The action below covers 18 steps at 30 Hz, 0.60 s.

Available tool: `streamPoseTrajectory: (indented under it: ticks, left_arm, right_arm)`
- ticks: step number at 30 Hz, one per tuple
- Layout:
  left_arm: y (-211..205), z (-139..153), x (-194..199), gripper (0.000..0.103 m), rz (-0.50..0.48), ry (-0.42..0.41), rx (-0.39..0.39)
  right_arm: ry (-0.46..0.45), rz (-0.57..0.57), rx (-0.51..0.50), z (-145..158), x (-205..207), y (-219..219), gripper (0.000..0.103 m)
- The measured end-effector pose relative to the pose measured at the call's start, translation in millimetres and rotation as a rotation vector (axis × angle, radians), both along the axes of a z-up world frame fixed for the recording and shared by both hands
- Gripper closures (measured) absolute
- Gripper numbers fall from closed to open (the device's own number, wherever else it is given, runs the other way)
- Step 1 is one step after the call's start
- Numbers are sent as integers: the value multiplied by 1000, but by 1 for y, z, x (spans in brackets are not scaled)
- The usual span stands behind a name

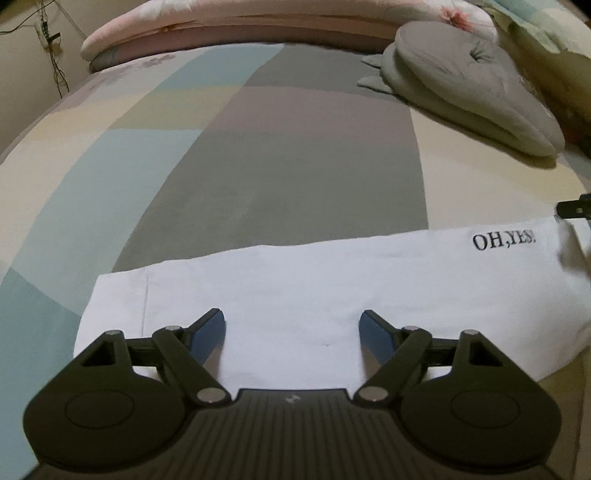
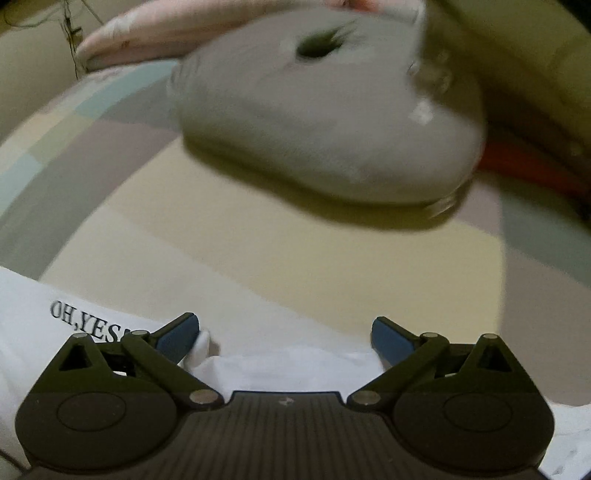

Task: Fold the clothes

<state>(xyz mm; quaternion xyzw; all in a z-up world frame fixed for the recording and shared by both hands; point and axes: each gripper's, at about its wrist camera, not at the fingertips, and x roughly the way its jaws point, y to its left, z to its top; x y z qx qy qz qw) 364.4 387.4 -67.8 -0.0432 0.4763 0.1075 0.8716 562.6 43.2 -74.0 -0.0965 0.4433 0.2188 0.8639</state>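
White cotton garment printed "OH,YES!" [image 1: 332, 288] lies as a flat band along the near edge of the patchwork bed [image 1: 258, 166]. Left gripper [image 1: 293, 325] and right gripper [image 2: 284, 332] hover above it, both released, jaws spread for edge pickup.

A folded garment [image 1: 332, 280] lay across the lower part of the left wrist frame, on the bed cover [image 1: 295, 155]. A cushion [image 1: 472, 96] sat at upper right behind it, and a rolled quilt [image 1: 229, 29] ran along the top.
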Motion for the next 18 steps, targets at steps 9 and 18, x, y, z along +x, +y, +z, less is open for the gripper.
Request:
streamPoseTrajectory:
  ticks: [9, 18]
  left_arm:
    - [-8, -7, -5, 21, -1, -7, -3]
    - [-11, -4, -7, 21, -17, -1, 20]
  right_arm:
    - [-53, 424, -204, 1, -17, 6, 21]
    - [-42, 509, -218, 5, -14, 15, 28]
